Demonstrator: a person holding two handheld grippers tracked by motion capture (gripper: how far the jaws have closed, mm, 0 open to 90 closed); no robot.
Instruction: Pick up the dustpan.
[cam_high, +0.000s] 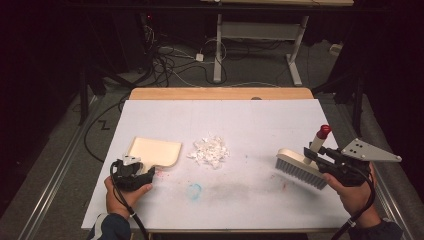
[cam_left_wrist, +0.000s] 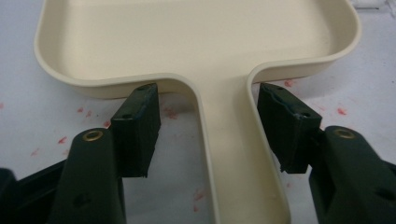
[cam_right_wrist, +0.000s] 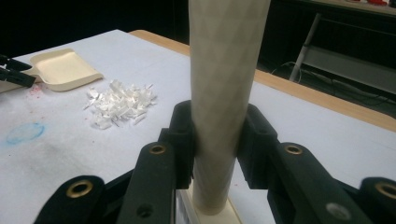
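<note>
From the high view, a cream plastic dustpan (cam_high: 154, 151) lies flat near the left edge of the white-covered table (cam_high: 260, 120), a shallow tray with rounded corners and a raised rim, its handle pointing back toward the near edge where the left gripper (cam_high: 142, 172) meets it. Just to its right, around the table's middle, sits a loose heap of white paper shreds (cam_high: 210, 151), ragged and flaky. Close to the right edge the right gripper (cam_high: 315, 156) holds a hand brush (cam_high: 300, 167), a long cream block with pale grey bristles and an upright handle capped in red. The table's cover is matte, smudged with a blue ring and faint red specks, and a strip of bare wood shows along the far edge. In the left gripper view, the dustpan (cam_left_wrist: 196, 42) looks smooth and slightly glossy, its flat handle running down between the two black ribbed jaws; the jaws stand apart, one on each side of the handle, with gaps visible on both sides. In the right gripper view, the jaws are clamped on the brush (cam_right_wrist: 224, 74) handle, a pale cylinder with a fine diamond-patterned texture standing upright from its cream base, with the paper shreds (cam_right_wrist: 120, 103) and dustpan (cam_right_wrist: 63, 69) farther off toward the left edge.
</note>
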